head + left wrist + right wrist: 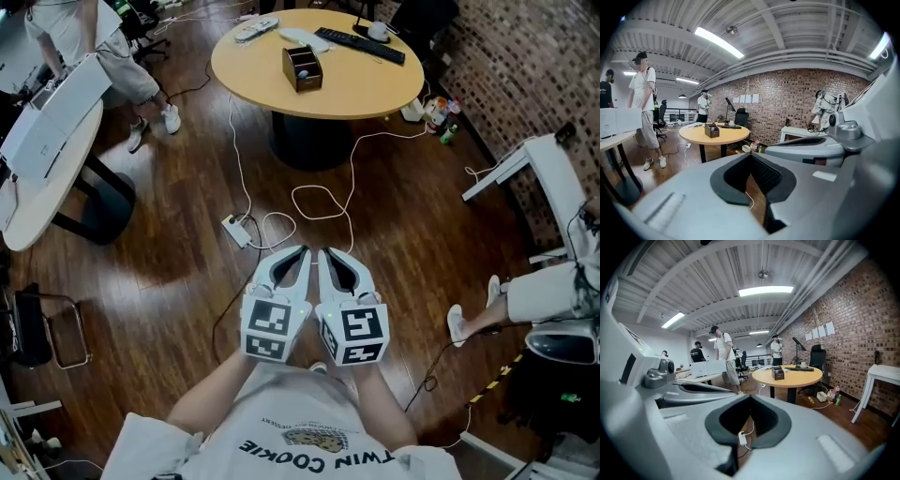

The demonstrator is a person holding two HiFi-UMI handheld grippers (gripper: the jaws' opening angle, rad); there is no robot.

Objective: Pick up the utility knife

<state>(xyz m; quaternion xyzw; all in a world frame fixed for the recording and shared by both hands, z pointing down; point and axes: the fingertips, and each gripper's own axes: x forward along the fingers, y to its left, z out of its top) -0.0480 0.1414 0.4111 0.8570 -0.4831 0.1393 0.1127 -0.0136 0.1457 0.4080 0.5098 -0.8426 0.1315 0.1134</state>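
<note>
I cannot make out a utility knife in any view. A round yellow table (375,89) stands ahead on the wood floor, with a small brown box (302,67), a black keyboard (359,44) and white items (255,29) on it. My left gripper (302,251) and right gripper (326,253) are held side by side over the floor, well short of the table. Both are shut with nothing between the jaws. The left gripper (750,154) looks toward the table (714,134) and box (711,130). From the right gripper (750,397) the table (787,374) and box (778,373) also show.
A white power strip (236,230) and looping cables (323,202) lie on the floor between me and the table. A white desk (47,178) and a standing person (112,47) are at the left. A seated person (553,291) and a brick wall (525,84) are at the right.
</note>
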